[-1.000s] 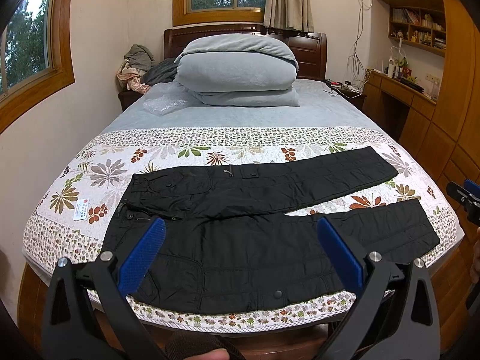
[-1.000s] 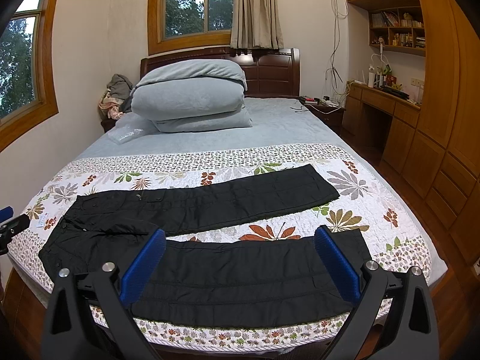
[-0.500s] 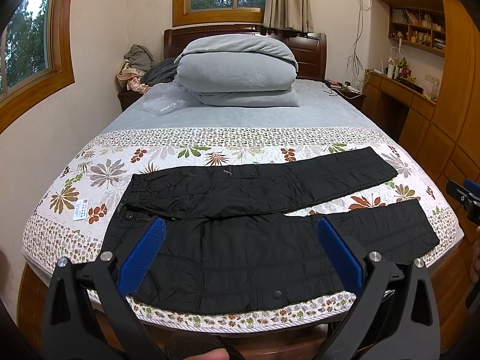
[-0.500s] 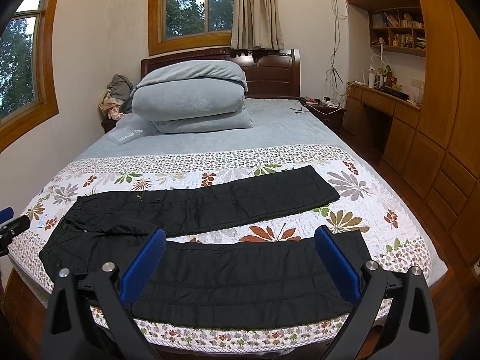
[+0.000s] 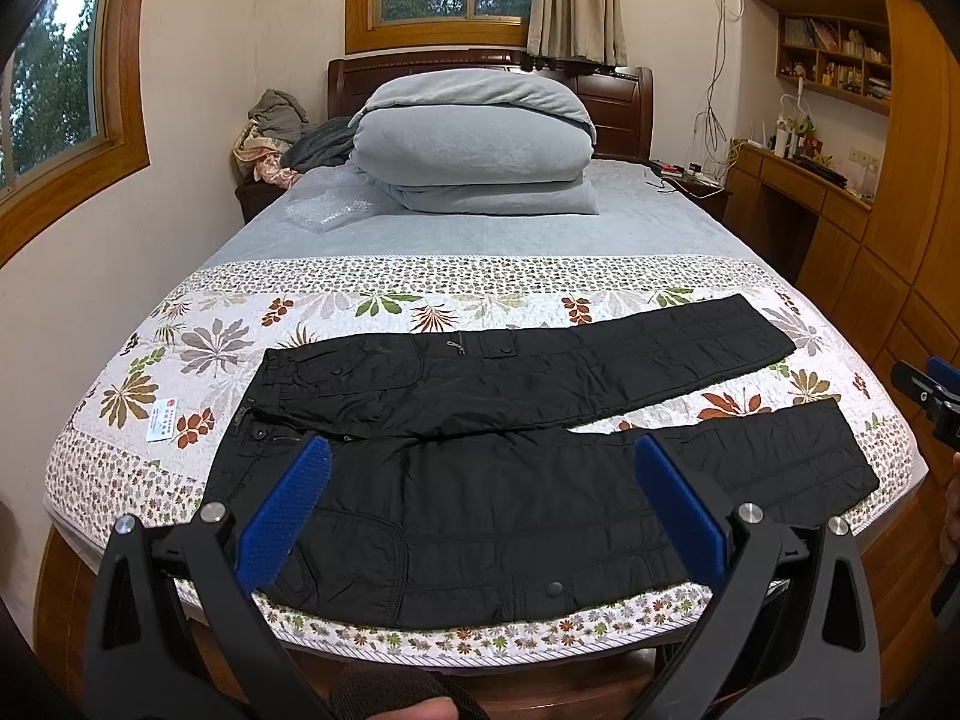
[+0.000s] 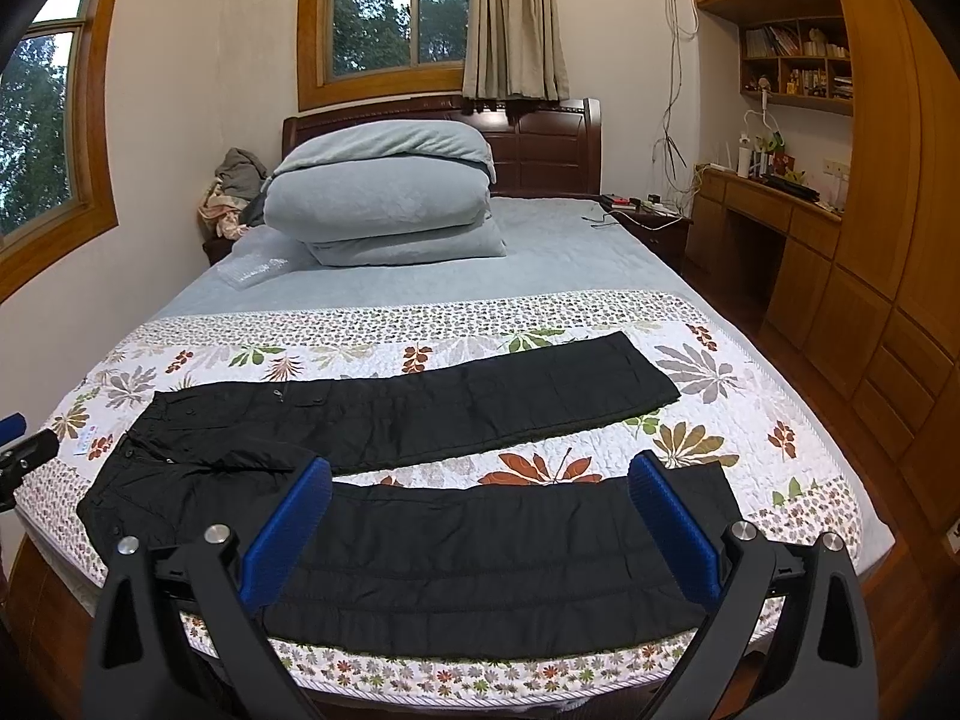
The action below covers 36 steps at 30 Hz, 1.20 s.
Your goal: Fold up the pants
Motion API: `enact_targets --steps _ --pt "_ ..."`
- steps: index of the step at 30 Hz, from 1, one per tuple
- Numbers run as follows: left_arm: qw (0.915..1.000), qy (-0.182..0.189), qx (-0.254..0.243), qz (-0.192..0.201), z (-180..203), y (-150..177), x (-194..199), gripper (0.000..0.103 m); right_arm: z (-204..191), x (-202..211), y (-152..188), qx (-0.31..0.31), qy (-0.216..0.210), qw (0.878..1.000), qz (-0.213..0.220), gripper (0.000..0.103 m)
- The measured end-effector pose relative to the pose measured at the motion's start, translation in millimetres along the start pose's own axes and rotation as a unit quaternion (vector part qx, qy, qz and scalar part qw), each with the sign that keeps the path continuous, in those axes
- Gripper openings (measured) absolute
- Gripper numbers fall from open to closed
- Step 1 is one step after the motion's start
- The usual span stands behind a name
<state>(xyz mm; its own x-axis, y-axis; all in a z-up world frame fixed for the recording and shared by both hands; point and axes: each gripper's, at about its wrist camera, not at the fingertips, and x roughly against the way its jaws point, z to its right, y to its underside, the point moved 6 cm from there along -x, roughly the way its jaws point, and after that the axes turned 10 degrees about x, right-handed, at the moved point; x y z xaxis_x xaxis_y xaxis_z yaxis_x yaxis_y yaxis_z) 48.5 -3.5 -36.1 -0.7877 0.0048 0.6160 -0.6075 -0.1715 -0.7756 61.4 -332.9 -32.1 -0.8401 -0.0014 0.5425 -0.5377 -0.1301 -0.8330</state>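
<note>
Black quilted pants (image 5: pixel 480 480) lie flat and spread open on the floral bedspread (image 5: pixel 420 306), waist to the left, both legs pointing right with a gap between them. They also show in the right wrist view (image 6: pixel 480 540). My left gripper (image 5: pixel 480 462) is open and empty, held above the near leg by the bed's front edge. My right gripper (image 6: pixel 480 474) is open and empty, above the near leg further right. The right gripper's tip shows at the left wrist view's right edge (image 5: pixel 936 384).
A stack of folded grey-blue bedding (image 5: pixel 474 144) sits at the bed's head. A small white card (image 5: pixel 162 426) lies left of the waist. A wooden desk and cabinets (image 6: pixel 840 252) line the right wall. Clothes are piled (image 5: pixel 270 138) at the far left.
</note>
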Motion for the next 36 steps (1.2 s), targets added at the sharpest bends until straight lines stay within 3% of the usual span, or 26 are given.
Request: enact_targets --steps 17,26,29,31,33,36 --pt "0.9996 -0.007 -0.003 -0.028 -4 6 -25 0.101 7 -26 3 -0.003 0.001 1.0 -0.021 0.1" --pt "0.9986 0.001 0.005 -0.053 -22 -9 -68 0.101 25 -73 -15 0.019 -0.008 0.999 -0.046 0.1" --pt "0.9955 0.019 0.029 -0.089 -43 -24 -105 0.101 47 -113 -31 0.035 -0.007 0.997 -0.069 0.1" --pt "0.9922 0.01 0.039 -0.118 -60 -33 -131 0.101 67 -153 -38 0.024 -0.035 0.993 -0.111 0.1" --pt "0.9861 -0.006 0.057 -0.156 -84 -42 -165 0.101 89 -195 -44 0.002 -0.063 0.987 -0.151 0.1" --pt "0.968 -0.007 0.113 -0.224 -123 -48 -216 0.101 119 -251 -50 -0.024 -0.084 0.978 -0.191 0.1"
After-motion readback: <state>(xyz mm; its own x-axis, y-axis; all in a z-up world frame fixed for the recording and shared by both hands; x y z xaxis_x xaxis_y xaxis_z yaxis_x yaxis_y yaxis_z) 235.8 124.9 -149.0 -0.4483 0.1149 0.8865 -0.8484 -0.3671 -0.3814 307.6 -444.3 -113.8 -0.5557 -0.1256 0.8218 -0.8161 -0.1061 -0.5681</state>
